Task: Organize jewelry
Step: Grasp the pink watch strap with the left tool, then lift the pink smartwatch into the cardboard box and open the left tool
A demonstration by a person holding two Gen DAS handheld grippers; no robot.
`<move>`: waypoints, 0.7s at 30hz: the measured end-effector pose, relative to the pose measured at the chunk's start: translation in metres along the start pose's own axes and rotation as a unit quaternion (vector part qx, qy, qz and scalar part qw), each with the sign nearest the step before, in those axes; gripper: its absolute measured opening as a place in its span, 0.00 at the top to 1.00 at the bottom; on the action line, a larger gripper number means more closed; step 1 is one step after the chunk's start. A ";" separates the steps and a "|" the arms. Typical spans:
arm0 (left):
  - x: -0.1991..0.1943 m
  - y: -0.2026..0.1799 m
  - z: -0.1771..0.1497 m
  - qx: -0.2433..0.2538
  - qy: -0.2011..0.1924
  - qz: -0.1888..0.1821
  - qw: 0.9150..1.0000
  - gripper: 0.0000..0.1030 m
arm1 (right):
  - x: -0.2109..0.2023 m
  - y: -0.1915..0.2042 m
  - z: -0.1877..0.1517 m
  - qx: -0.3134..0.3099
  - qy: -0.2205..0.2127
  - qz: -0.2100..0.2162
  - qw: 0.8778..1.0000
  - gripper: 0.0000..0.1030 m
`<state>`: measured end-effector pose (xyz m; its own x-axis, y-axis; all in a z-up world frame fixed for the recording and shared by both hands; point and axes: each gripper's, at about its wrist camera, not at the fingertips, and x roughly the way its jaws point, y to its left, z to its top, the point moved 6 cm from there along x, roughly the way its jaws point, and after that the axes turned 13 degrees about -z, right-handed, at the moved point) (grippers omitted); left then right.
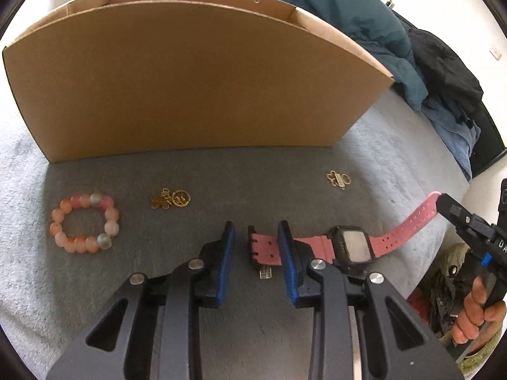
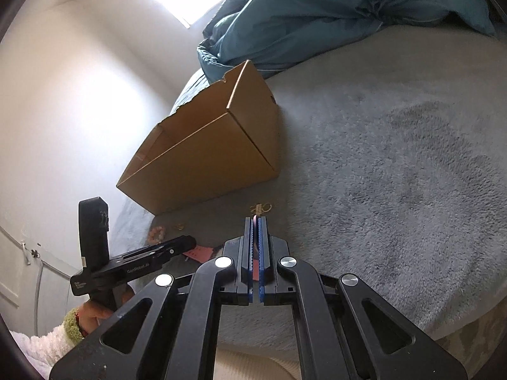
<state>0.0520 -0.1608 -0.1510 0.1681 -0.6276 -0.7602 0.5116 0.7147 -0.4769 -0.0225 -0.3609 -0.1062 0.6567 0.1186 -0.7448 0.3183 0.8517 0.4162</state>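
A pink-strapped watch (image 1: 351, 247) with a black case lies stretched across the grey bed cover (image 1: 158, 269). Its buckle end sits between the blue pads of my left gripper (image 1: 257, 237), which is open, with a gap showing beside the strap. My right gripper (image 2: 256, 220) is shut on the tip of the other strap end, seen in the left wrist view as the right gripper (image 1: 440, 201) lifting that end slightly. A pink bead bracelet (image 1: 85, 223), a gold charm (image 1: 172, 199) and a gold clasp piece (image 1: 339, 179) lie farther out.
An open cardboard box (image 1: 190, 85) stands just behind the jewelry. A teal duvet (image 1: 348, 9) and dark clothes (image 1: 443, 66) are heaped at the back right. A person's hand (image 1: 475, 313) holds the right gripper's handle. The bed's edge runs close on the right.
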 end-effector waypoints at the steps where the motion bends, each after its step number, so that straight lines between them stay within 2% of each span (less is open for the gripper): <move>1: 0.001 -0.001 0.001 0.003 -0.001 0.002 1.000 0.76 | 0.001 -0.002 0.000 0.004 0.001 0.002 1.000 0.99; 4: 0.000 -0.006 0.001 0.012 -0.002 0.007 1.000 0.88 | 0.003 -0.006 0.000 0.012 0.002 0.009 1.000 0.99; 7: -0.002 -0.010 0.004 0.025 -0.008 0.024 0.999 0.94 | 0.002 -0.007 -0.001 0.014 0.000 0.014 1.000 0.99; 16: -0.036 -0.037 0.006 0.050 -0.038 0.020 0.998 0.96 | -0.025 0.004 0.010 0.010 -0.030 0.028 0.999 0.99; 21: -0.067 -0.055 0.011 0.068 -0.062 0.007 0.996 0.96 | -0.052 0.027 0.025 -0.018 -0.059 0.038 0.997 0.99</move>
<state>0.0219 -0.1617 -0.0693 0.2752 -0.6568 -0.7021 0.6166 0.6809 -0.3952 -0.0313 -0.3569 -0.0430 0.7547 0.1236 -0.6443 0.2414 0.8609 0.4479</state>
